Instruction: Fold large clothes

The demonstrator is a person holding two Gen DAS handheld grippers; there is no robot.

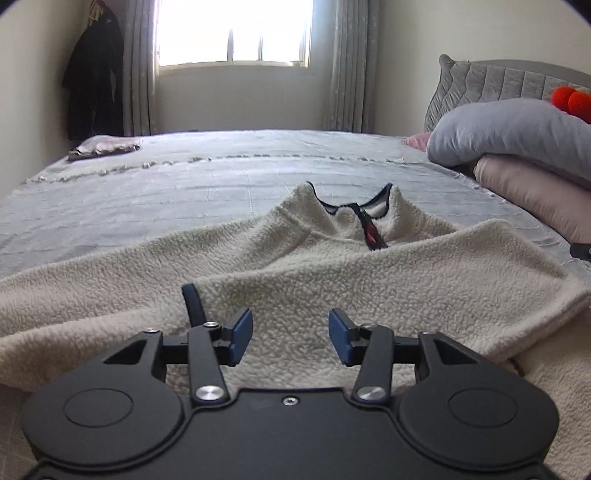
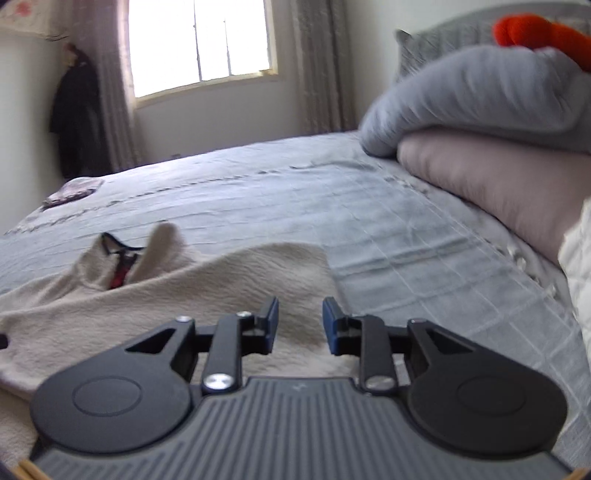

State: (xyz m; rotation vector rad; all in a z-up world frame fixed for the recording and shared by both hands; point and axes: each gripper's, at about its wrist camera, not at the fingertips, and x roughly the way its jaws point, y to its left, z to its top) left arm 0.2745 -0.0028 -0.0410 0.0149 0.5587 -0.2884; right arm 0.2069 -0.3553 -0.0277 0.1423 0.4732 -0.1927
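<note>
Both claws hang over the cream fleece garment (image 1: 332, 266) spread on the grey bed (image 1: 184, 184). Left claw (image 1: 290, 334) has its blue pads (image 1: 243, 326) apart, with nothing pinched between them; fleece lies flat beneath the gap. Right claw (image 2: 300, 323) also stands a little apart, a narrower gap, empty, its pads over the garment's edge at 6 o'clock of its own view.

Left wrist view shows the garment nearly whole: the dark-trimmed collar (image 1: 351, 201) with its zip at 12 o'clock from the claw, one fold of fleece running across from 9 to 3 o'clock, and a dark strap (image 1: 194, 301) poking up just beside the left pad. A bit of dark hardware shows at the 3 o'clock frame edge, too little to name.

Right wrist view is blurred and shows what the other does not: the garment's rounded right-hand edge (image 2: 317, 258) ending on bare bedspread, which spreads open from 12 to 3 o'clock. A white sleeve (image 2: 580, 258) enters at 3 o'clock.

Stacked pillows, grey over pink (image 1: 517, 147), bound the bed at 2 o'clock in both views, with something orange (image 2: 535, 29) on top. A small folded cloth (image 1: 105, 147) sits at the far 10 o'clock corner. Between it and the pillows the bedspread lies open up to the window wall (image 1: 236, 81).
</note>
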